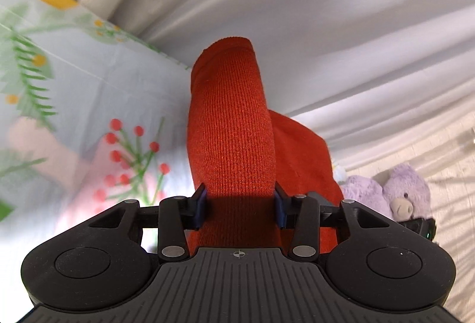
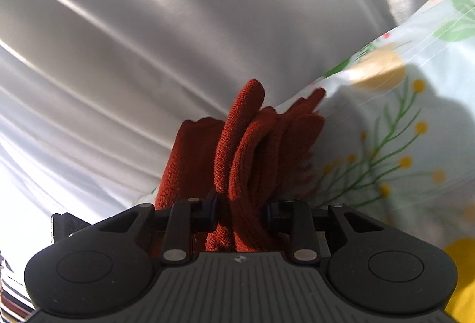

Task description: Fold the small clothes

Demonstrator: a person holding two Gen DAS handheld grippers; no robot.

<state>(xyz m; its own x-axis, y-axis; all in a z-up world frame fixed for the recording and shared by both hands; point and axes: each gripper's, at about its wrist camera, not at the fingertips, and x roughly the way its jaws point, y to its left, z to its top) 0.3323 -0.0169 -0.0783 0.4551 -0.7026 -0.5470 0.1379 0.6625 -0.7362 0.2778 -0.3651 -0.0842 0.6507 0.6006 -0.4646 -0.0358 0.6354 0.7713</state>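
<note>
A ribbed, matt red knit garment [image 1: 230,127] is being shown at centre frame. The left gripper [image 1: 240,205] is appearing as matt black plastic. Smooth printed floral cloth [image 1: 89,76] is lying left, fuzzy lilac plush toy [image 1: 392,192] lower right.

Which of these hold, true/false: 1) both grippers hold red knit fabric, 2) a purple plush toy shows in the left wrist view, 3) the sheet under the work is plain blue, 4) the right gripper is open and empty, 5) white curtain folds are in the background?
1) True: the left gripper and the right gripper each clamp the red knit garment.
2) True: the purple plush bear lies at the right.
3) False: the floral sheet is pale with printed flowers and leaves.
4) False: it is shut on bunched red fabric.
5) True: the white curtain fills the background.
</note>
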